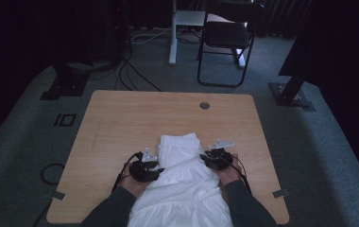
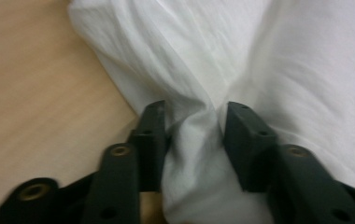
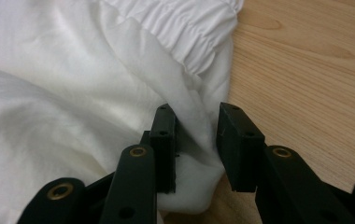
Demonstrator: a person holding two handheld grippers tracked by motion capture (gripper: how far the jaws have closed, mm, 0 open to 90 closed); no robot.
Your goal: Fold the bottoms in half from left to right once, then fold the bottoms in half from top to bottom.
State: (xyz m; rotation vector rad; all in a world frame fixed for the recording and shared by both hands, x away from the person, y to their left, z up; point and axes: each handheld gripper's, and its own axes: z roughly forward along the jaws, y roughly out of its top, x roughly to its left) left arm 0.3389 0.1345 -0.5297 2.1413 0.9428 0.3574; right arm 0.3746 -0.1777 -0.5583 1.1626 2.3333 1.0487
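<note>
While both forearms come in from the near edge, a white garment is seen laid flat on the wooden bench, its gathered waistband end pointing away from the person and its wider hem running off the near edge. Left gripper is placed at the garment's left edge, about mid-length; in the left gripper view a bunched fold of white cloth is pinched between the two black jaws, fabric pulled into creases toward the grip. Right gripper is placed at the right edge, just below the waistband; in the right gripper view a folded side edge of the cloth is held between the jaws, with the ruched waistband beyond the tips and bare bench to the side. Jaws on both sides are closed onto cloth, not fully together. Black chair is seen on the carpet beyond the bench
</note>
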